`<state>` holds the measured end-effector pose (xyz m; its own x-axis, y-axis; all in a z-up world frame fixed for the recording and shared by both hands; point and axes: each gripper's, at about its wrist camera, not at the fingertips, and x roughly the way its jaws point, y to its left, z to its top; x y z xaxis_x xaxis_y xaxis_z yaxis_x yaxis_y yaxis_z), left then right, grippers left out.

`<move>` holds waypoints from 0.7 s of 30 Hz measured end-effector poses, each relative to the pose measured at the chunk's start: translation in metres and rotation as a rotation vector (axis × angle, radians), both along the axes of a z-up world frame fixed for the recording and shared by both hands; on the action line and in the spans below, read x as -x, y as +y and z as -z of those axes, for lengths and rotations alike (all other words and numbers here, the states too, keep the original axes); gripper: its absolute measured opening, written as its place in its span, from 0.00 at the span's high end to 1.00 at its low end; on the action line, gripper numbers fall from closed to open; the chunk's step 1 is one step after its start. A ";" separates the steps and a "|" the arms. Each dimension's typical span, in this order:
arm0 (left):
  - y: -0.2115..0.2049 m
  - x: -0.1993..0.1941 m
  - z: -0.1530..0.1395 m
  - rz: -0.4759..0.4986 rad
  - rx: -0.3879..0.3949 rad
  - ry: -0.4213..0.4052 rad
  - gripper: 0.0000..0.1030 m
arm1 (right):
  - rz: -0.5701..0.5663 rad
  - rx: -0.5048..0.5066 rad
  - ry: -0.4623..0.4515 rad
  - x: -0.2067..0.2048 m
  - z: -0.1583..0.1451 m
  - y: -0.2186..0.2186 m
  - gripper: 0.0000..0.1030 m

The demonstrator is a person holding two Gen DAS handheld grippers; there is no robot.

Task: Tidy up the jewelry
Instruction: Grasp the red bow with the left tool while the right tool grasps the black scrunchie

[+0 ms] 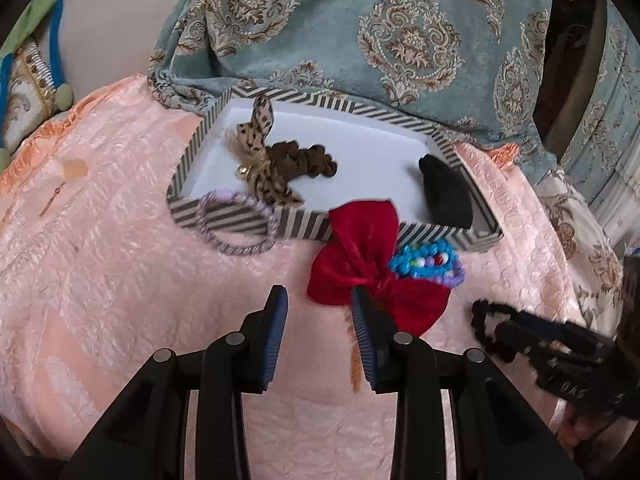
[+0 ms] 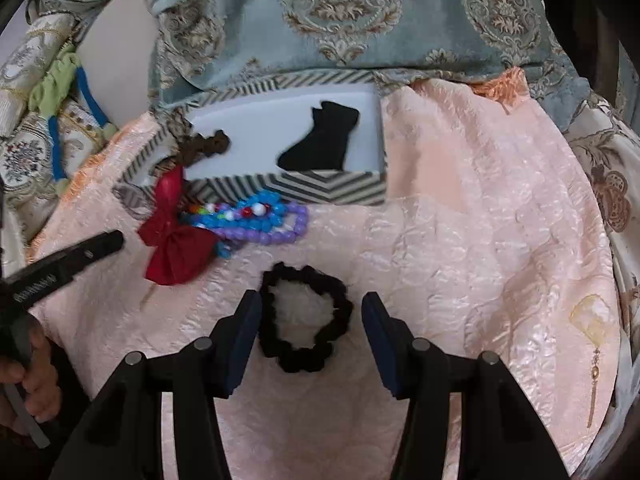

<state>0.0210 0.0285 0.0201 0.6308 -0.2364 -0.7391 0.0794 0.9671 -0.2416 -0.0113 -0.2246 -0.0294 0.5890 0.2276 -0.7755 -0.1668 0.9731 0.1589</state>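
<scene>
Left wrist view: your left gripper [image 1: 320, 300] sits bottom centre, jaws apart with nothing between them, its right finger touching the edge of the red bow [image 1: 372, 268]. The blue bead bracelet [image 1: 426, 260] lies against the bow, mid-right. The striped box [image 1: 312, 228] above holds a leopard bow [image 1: 260, 160], a brown scrunchie [image 1: 304, 158] and a black piece [image 1: 444, 192]. A purple hair tie [image 1: 236, 220] leans on the box front.

Right wrist view: your right gripper [image 2: 312, 308] is released, jaws wide around the black scrunchie [image 2: 306, 316] lying on the pink cloth [image 2: 460, 260], pads not pressing it. The left gripper shows at mid-left.
</scene>
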 end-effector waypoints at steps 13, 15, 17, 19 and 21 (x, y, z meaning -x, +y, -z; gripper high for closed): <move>-0.033 -0.040 0.023 0.090 0.050 0.082 0.84 | 0.001 0.033 0.027 -0.008 0.015 0.008 0.45; -0.034 -0.039 0.026 0.092 0.043 0.079 0.85 | -0.002 0.027 0.031 -0.009 0.015 0.008 0.43; -0.032 -0.035 0.024 0.094 0.033 0.065 0.96 | -0.013 0.026 0.037 -0.010 0.016 0.009 0.40; -0.026 -0.027 0.020 0.091 0.034 0.054 1.00 | -0.039 0.033 0.046 -0.009 0.018 0.013 0.28; -0.016 -0.018 0.014 0.081 0.032 0.032 1.00 | -0.058 0.062 0.048 -0.008 0.019 0.019 0.25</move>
<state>0.0387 0.0126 0.0063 0.5850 -0.3095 -0.7497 0.1490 0.9496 -0.2757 -0.0032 -0.2060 -0.0486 0.5376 0.2112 -0.8163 -0.2170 0.9702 0.1081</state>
